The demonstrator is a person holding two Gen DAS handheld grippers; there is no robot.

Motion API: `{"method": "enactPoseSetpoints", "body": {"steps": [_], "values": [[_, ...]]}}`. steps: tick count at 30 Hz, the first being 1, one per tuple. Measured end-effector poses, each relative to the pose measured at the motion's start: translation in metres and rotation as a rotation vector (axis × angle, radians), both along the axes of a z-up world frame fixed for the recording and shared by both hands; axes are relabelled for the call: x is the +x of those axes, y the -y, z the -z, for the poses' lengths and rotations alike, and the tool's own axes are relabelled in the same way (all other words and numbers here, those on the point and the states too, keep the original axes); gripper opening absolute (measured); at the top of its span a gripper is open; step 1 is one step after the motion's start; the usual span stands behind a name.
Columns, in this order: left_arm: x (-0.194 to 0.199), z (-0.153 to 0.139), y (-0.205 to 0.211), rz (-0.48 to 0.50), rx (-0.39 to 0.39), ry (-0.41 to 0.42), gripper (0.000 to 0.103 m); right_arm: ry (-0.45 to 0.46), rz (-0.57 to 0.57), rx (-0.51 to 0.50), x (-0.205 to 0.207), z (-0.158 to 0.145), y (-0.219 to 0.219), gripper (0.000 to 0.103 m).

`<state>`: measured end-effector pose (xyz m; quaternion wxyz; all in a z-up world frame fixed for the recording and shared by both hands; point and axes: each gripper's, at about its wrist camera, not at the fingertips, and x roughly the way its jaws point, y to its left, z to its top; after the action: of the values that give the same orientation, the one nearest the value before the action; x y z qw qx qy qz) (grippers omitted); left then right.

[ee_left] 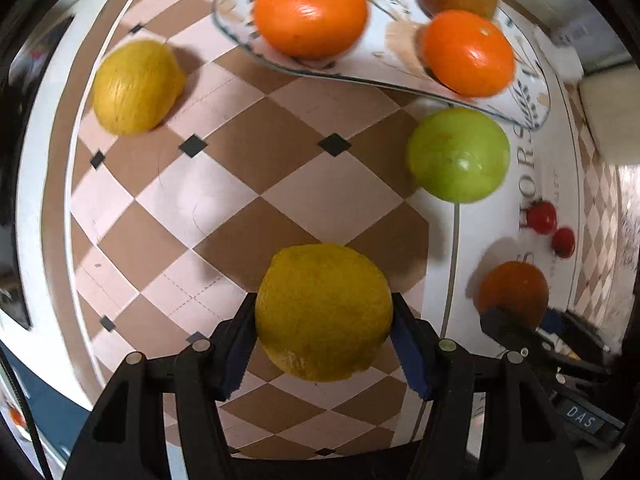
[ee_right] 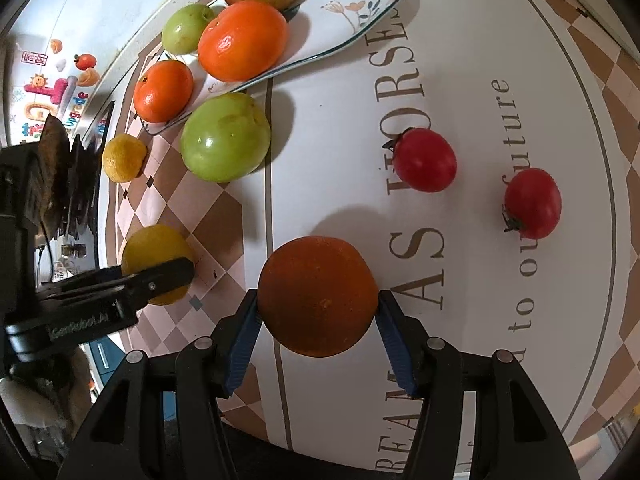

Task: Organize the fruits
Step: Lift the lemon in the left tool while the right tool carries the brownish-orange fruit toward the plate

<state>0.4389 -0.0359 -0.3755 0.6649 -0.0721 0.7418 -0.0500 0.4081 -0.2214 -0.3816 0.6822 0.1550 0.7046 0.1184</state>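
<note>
From the left wrist, the left gripper [ee_left: 324,316] has its fingers clamped on a lemon [ee_left: 323,312] on the bench [ee_left: 224,200]; the plate [ee_left: 404,68] already holds some fruit.

From the right wrist, the right gripper [ee_right: 318,312] clamps a dark orange [ee_right: 318,296]; tomatoes [ee_right: 425,159] and a green apple [ee_right: 225,137] remain loose.

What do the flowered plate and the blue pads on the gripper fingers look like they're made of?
The plate looks like glazed ceramic, possibly melamine: a glossy white face, printed flower sprigs and a thin dark rim line. The blue pads on the left gripper look like soft rubber or foam: matte, no glare, with ridged edges against the rigid black plastic fingers. Neither can be confirmed by sight alone.
</note>
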Motion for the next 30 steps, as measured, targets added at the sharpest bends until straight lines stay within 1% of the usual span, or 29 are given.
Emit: {"method": "enactPoseSetpoints", "body": {"steps": [6,7,10,14,16,18,21,25,27,30], "values": [[0.002,-0.001,-0.008,-0.017,-0.004,0.005,0.061,0.002,0.004,0.0,0.002,-0.001,0.005,0.063],[0.005,-0.004,-0.014,-0.017,-0.004,0.005,0.061,0.003,0.005,-0.002,0.002,-0.001,0.006,0.064],[0.0,-0.004,-0.011,-0.02,-0.006,0.005,0.061,0.007,0.007,0.015,0.004,0.0,0.008,0.072],[0.004,0.001,-0.012,-0.02,-0.011,0.008,0.061,0.028,-0.026,-0.021,0.009,-0.002,0.001,0.073],[0.003,0.0,-0.009,-0.018,-0.007,0.008,0.061,0.041,-0.04,-0.032,0.009,-0.004,-0.002,0.071],[0.005,0.0,-0.008,-0.021,-0.009,0.006,0.06,0.057,-0.062,-0.051,0.009,-0.006,-0.006,0.058],[0.006,-0.003,-0.007,-0.033,-0.032,0.014,0.06,0.061,-0.085,-0.072,0.009,-0.008,-0.01,0.058],[0.013,-0.026,-0.007,-0.032,-0.072,0.046,0.06,0.057,-0.085,-0.066,0.011,-0.013,-0.012,0.058],[0.021,-0.045,-0.01,-0.049,-0.112,0.078,0.06,0.069,-0.078,-0.055,0.015,-0.021,-0.014,0.058],[0.042,-0.083,-0.018,-0.081,-0.174,0.14,0.06,0.109,-0.059,-0.026,0.03,-0.043,-0.013,0.058]]}}
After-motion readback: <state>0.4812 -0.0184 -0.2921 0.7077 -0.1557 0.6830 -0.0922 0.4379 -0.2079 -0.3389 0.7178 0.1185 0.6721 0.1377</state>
